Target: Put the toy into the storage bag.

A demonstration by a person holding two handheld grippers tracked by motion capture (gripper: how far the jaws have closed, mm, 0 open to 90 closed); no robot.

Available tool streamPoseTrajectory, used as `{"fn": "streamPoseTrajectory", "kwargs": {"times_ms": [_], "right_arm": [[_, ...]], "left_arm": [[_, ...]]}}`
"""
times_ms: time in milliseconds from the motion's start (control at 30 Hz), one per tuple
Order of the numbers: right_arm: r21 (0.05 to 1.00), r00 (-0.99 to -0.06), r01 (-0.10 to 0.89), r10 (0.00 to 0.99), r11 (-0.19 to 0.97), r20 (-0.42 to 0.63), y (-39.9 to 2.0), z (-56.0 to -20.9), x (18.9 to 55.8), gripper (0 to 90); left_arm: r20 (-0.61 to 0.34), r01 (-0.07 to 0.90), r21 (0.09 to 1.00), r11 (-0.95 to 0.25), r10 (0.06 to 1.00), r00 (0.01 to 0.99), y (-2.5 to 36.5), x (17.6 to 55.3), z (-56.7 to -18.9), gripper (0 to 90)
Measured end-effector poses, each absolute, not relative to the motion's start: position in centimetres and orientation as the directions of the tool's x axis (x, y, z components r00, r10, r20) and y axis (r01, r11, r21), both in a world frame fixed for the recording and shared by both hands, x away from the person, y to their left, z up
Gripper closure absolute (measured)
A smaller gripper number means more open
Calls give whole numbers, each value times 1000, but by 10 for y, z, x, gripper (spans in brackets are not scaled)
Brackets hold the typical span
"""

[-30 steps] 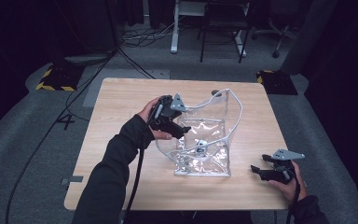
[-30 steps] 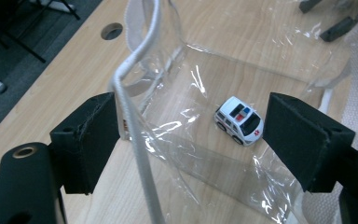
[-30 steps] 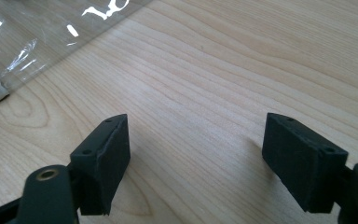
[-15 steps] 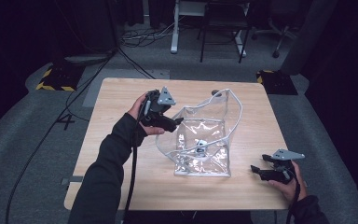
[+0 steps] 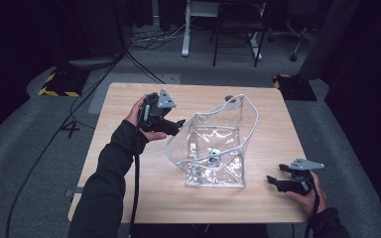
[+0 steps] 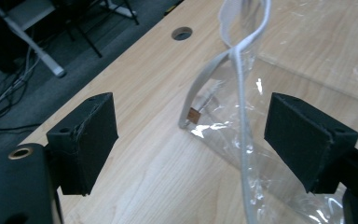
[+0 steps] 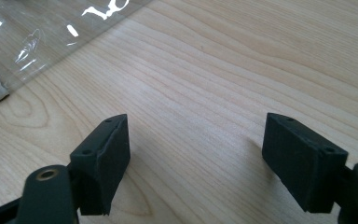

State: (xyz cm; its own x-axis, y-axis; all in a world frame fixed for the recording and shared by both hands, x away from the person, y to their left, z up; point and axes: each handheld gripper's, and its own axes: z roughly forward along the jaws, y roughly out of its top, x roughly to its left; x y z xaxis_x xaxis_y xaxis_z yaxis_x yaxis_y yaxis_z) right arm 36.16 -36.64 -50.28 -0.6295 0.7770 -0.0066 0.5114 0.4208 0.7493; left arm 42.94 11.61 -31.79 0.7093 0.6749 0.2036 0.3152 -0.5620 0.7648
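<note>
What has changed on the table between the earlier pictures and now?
The left tongs moved away from the clear plastic bag, toward the table's left side. Their jaws have just been opening and now stand open; the bag's white rim passes between them untouched. The bag's left side now sits lower. The right tongs stayed open near the front right corner.

You have one clear plastic bag with a white trimmed rim [image 5: 213,144] standing on one light wooden table [image 5: 129,173]. You hold two black two-jaw grippers, one in your left hand [image 5: 177,125] and one in your right hand [image 5: 274,180]. The table has one round cable hole [image 6: 182,33]. Inside the bag lies one small dark object [image 5: 213,154], too small to identify.
</note>
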Motion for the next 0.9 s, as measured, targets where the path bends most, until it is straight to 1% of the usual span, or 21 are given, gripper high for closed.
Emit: {"fn": "streamPoseTrajectory", "kwargs": {"times_ms": [200, 300, 333, 433, 900], "right_arm": [[749, -629, 512, 777, 421, -7, -366, -503, 362, 236], [749, -629, 512, 777, 420, -6, -366, -503, 362, 236], [749, -629, 512, 777, 421, -7, -366, -503, 362, 236], [749, -629, 512, 777, 421, -7, -366, -503, 362, 236], [749, -629, 512, 777, 421, -7, -366, -503, 362, 236]], "left_arm": [[201, 334, 778, -532, 714, 671, 122, 431, -322, 180], [206, 342, 767, -543, 713, 670, 125, 432, -325, 179], [191, 352, 773, -528, 722, 665, 126, 432, -327, 180], [196, 356, 758, -546, 713, 673, 129, 433, -328, 179], [208, 390, 734, -556, 731, 650, 145, 433, -341, 180]]}}
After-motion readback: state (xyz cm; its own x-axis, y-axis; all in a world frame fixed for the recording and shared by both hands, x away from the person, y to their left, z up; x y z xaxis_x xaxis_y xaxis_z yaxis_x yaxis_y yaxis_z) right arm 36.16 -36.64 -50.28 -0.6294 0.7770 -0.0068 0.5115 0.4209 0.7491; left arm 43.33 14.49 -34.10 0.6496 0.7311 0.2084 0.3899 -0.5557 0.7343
